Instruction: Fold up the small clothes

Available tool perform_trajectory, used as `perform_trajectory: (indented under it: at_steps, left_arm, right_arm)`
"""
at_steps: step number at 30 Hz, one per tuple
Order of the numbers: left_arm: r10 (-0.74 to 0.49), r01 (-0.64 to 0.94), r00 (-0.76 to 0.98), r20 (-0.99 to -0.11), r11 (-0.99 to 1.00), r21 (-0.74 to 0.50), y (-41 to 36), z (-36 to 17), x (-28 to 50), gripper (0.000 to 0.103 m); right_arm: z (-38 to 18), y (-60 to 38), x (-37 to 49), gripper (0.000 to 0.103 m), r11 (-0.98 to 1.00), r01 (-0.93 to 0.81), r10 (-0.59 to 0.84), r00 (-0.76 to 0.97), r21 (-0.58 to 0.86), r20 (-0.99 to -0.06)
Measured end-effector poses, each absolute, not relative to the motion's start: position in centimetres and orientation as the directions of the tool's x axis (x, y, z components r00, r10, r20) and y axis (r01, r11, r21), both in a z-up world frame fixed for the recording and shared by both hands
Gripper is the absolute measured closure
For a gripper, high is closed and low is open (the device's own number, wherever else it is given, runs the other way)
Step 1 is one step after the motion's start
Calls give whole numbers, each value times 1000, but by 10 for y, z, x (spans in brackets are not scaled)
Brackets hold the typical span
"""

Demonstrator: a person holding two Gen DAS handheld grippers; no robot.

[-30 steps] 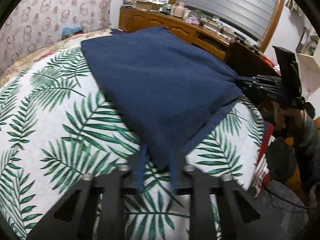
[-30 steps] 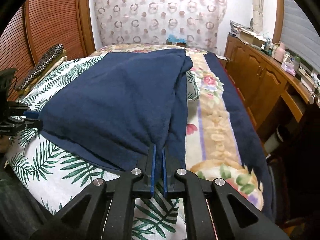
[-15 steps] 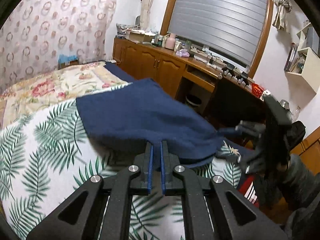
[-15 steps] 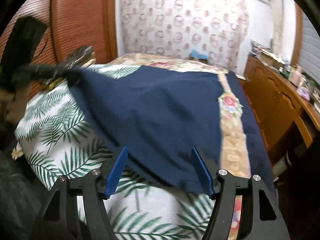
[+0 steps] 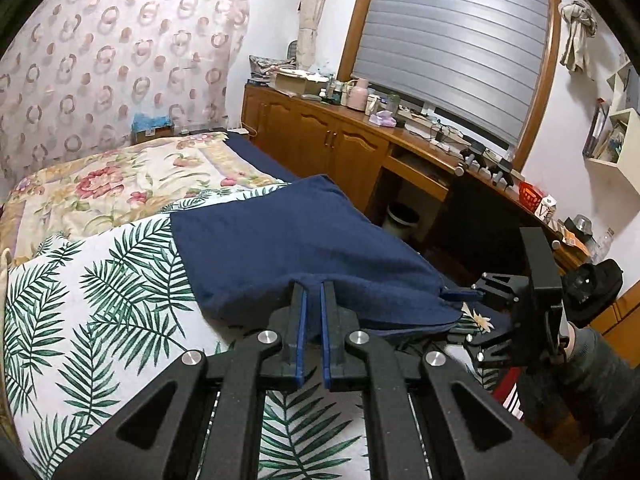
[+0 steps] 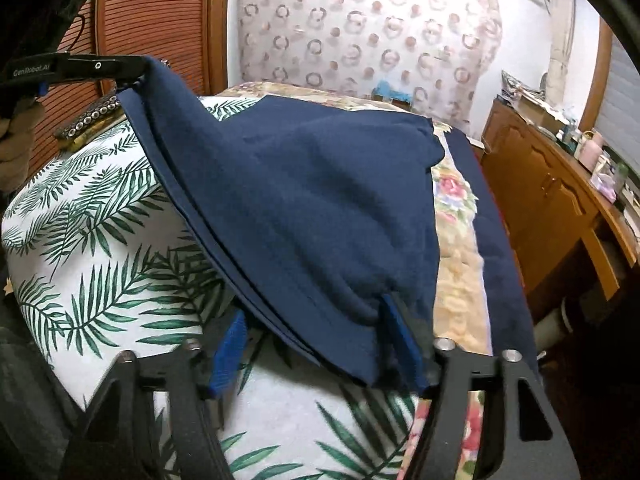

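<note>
A navy blue garment lies folded over on a bed with a palm-leaf cover. My left gripper is shut on its near corner and holds that corner lifted; in the right wrist view it pulls the garment up at the upper left. My right gripper is open, its blue pads on either side of the garment's near corner, which hangs between them. The right gripper also shows at the right in the left wrist view, at the garment's other corner.
A floral quilt and a dark blanket edge cover the far side of the bed. A wooden cabinet and desk with clutter run along the right. A wooden wardrobe door stands on the left.
My left gripper closed on the garment corner and lifted it back. My right gripper opened and now has the garment's near corner between its open pads.
</note>
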State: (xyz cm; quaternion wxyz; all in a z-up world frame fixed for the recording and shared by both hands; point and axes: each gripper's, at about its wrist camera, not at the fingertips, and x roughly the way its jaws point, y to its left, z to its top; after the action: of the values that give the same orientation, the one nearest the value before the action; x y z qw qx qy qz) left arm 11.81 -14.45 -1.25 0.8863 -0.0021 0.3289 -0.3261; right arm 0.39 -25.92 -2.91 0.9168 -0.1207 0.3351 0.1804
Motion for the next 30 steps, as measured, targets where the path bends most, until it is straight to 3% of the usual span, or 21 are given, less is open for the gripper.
perform_trajectory:
  at_steps: [1,3,5,15,30]
  left_arm:
    - [-578,574,572,-582,789,-219,-143,-12,121,96]
    - [-576,569,576,-581,792,-220,-141,-11,125,96]
    - [-572,566,579,-581,795,-219,-140,-10,131,96]
    - [-512,528,615,-600,832,-169,-134,-8,179,96]
    - [-428,487,624,-654,868,-102,-137,-23,283,96]
  right_arm:
    - [-30,-258,6,57,905,-412,244,710,-108,-660]
    - [-29,-262,11,84,904,-411,236,713,-120,-660]
    - [-24,-263,16,92,906,-409,246,721,-111,-648]
    - [31,-266,50,97,938,-342,276,825,-48,-493]
    - [45,-246,148,97,922,-378,295,824,-81,-483]
